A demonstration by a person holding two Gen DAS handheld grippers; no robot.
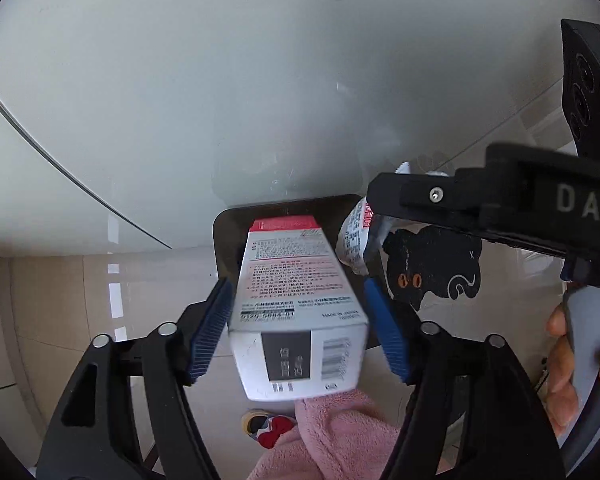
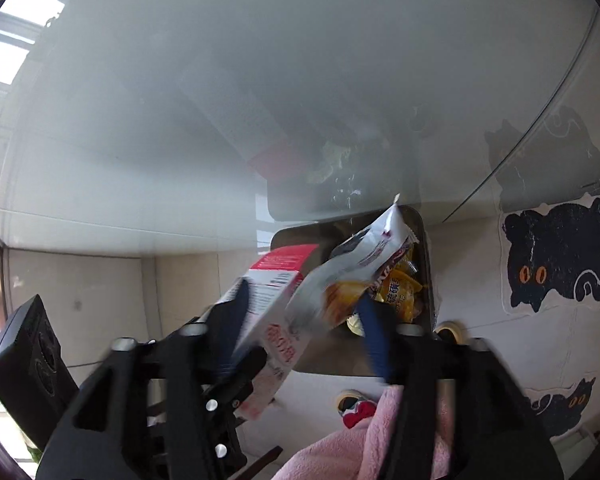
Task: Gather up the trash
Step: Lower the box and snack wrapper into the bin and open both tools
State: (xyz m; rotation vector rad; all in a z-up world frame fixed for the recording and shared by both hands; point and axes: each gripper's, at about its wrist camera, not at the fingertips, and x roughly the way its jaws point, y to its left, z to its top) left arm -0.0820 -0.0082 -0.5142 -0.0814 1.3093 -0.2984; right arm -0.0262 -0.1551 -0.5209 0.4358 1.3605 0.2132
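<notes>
The white rectangular cardboard box with a red end and dense printed text (image 1: pixel 296 300) sits between the blue ribbed pads of the left claw (image 1: pixel 298 320). The pads stand just beside its long sides with a sliver of gap visible, so the grip looks released or loose rather than clamped, and the box hangs tilted, red end down, over the dark rounded-rectangular trash bin (image 1: pixel 228 240) on the pale tiled floor. The crumpled silver and yellow foil snack wrapper (image 2: pixel 340 280) hangs over the same bin opening in the right wrist view, lying between the spread pads of the right claw (image 2: pixel 304 320) with no pad pressing on it; whether it is falling or snagged is unclear through the blur. To finish well, both pieces should leave directly above the opening, box end first so it does not bridge the rim, and the light wrapper kept low to avoid drifting. A black cat-shaped floor mat (image 2: pixel 556 256) lies beside the bin.
</notes>
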